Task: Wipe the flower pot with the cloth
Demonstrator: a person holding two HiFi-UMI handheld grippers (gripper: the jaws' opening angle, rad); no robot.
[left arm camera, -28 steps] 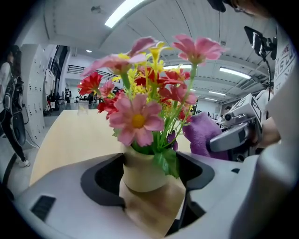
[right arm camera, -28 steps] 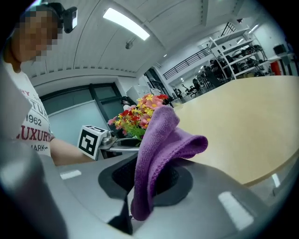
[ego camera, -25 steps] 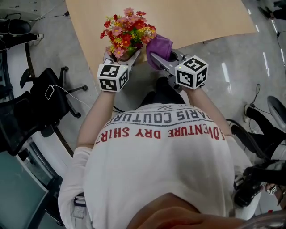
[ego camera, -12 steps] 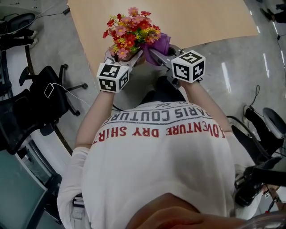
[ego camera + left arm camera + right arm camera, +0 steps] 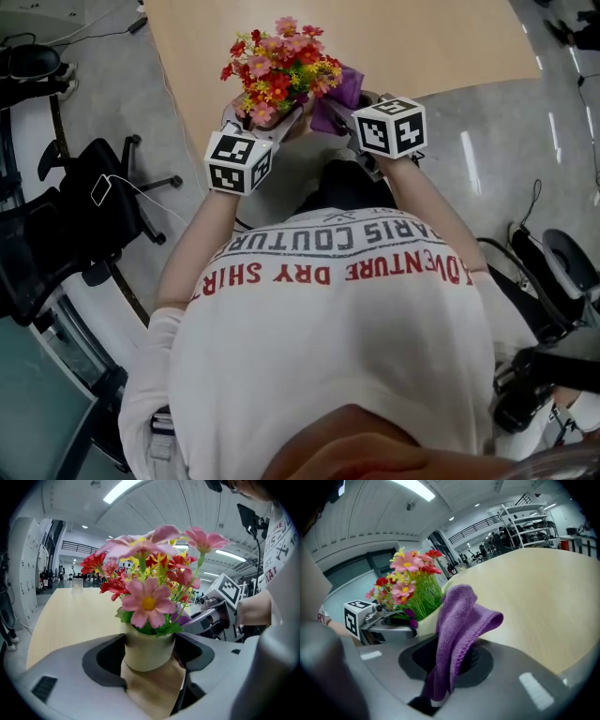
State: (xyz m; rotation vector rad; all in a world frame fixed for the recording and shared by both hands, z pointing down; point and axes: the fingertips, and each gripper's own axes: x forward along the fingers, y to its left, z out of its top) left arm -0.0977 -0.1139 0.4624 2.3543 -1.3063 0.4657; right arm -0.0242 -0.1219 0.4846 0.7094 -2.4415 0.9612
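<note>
Clamping the upright flower pot [image 5: 147,645] at the table [image 5: 534,597] edge, the left gripper [image 5: 150,654] jaws are standing half apart, while the right gripper [image 5: 452,660] jaws are pinching the purple cloth [image 5: 461,616] just beside it.

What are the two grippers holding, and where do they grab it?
The left gripper holds the flower pot by its cream sides. The right gripper pinches the purple cloth near its lower end.
</note>
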